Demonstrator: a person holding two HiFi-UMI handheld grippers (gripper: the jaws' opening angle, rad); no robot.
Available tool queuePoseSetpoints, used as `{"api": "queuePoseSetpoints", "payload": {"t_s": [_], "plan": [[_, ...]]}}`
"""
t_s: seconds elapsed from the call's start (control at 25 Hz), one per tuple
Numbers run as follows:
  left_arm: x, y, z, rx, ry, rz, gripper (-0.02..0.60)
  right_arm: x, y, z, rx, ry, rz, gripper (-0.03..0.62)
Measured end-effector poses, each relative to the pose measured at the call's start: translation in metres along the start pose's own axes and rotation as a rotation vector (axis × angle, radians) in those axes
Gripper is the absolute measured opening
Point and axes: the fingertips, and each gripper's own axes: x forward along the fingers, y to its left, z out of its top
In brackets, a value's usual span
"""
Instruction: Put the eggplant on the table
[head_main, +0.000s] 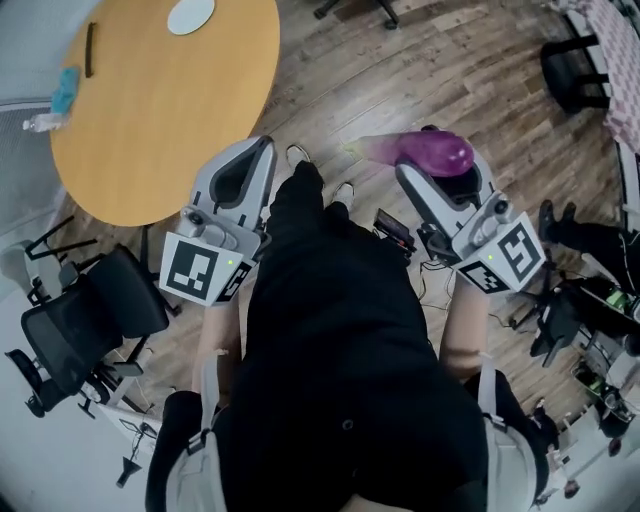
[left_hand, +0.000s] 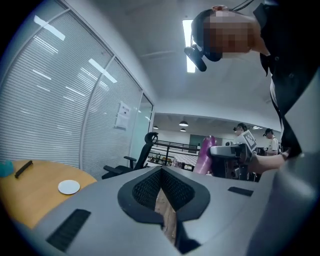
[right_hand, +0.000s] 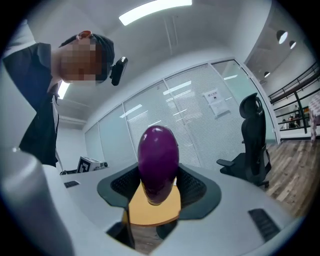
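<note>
Overhead, right gripper (head_main: 440, 170) clamped on eggplant (head_main: 435, 152), left gripper (head_main: 262, 150) closed, empty, round table (head_main: 150, 120) ahead-left, office chair (head_main: 85, 320) beside.

Person wears a black top (head_main: 340, 330), black trousers and light-toed shoes (head_main: 298, 155). A small black camera (left_hand: 197, 54) is mounted at the head. The left gripper (head_main: 262, 146) and right gripper (head_main: 442, 172) have pale grey, rounded moulded shells tapering toward the jaws. Inner faces are lined with black mesh-textured pads (left_hand: 145, 190), and there are black ribbed patches (left_hand: 70, 230) on the shell tops. The left cube (head_main: 200, 268) and right cube (head_main: 505, 255) have white faces with black square markers. The left cube shows a small green light.
</note>
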Motion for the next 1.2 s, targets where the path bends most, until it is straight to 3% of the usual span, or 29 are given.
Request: {"api": "queuePoseSetpoints", "payload": {"t_s": [0.16, 0.4, 0.64, 0.88, 1.2], "plan": [[0.0, 0.024, -0.002, 0.017, 0.003, 0.059, 0.011, 0.035, -0.006, 0.005, -0.004, 0.026, 0.064, 0.233], [0.018, 0.116, 0.015, -0.001, -0.073, 0.12, 0.011, 0.143, -0.024, 0.014, -0.114, 0.177, 0.16, 0.233], [0.024, 0.176, 0.044, 0.005, -0.122, 0.192, 0.011, 0.219, -0.024, 0.036, -0.077, 0.182, 0.25, 0.233], [0.021, 0.206, 0.044, -0.025, -0.121, 0.218, 0.011, 0.283, -0.019, 0.015, -0.024, 0.273, 0.349, 0.233], [0.009, 0.22, 0.024, -0.058, -0.089, 0.324, 0.011, 0.344, -0.049, -0.021, 0.029, 0.491, 0.347, 0.233]]}}
